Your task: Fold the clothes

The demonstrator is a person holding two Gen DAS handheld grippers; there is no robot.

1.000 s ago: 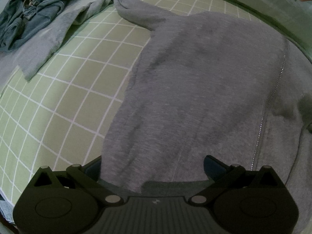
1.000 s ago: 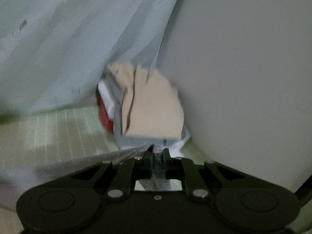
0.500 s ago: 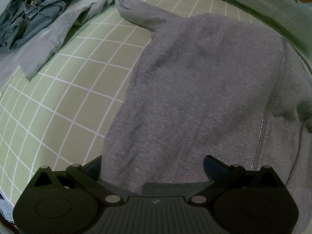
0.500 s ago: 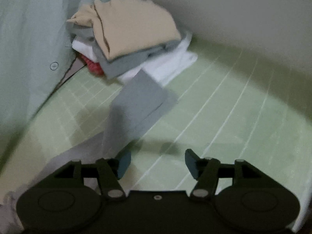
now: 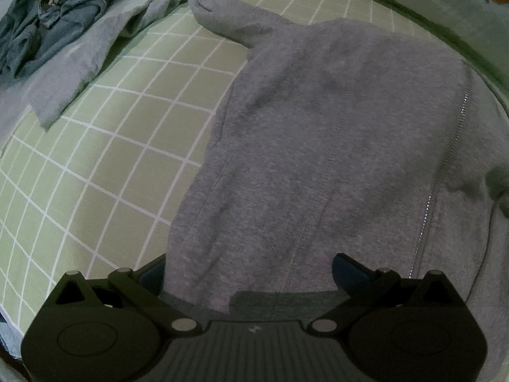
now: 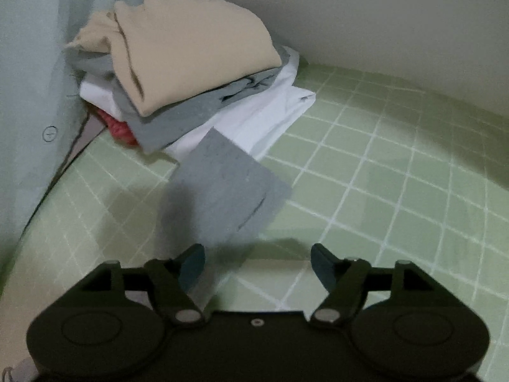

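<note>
- On the bed point(image 5: 95, 172), a grey hoodie point(image 5: 318, 146) lies spread flat, zip up, one sleeve point(image 5: 79, 63) stretched toward a crumpled denim heap point(image 5: 47, 16).
- Left tongs point(image 5: 248, 270) are released, straddling the hem; right tongs point(image 6: 256, 262) are released, empty, above a grey cuff point(image 6: 229, 184).
- Risk: a hem pinched through only one layer would likely drag the hoodie askew.
- Count: one hoodie, one denim heap, one folded stack point(image 6: 191, 73) of four or five pieces.

Clothes spread and stacked on a bed.
Hoodie point(image 5: 318, 146) on sheet point(image 5: 105, 165), jeans point(image 5: 54, 16) far left; folded pile point(image 6: 191, 73) in corner, sleeve point(image 6: 222, 191) before it.
</note>
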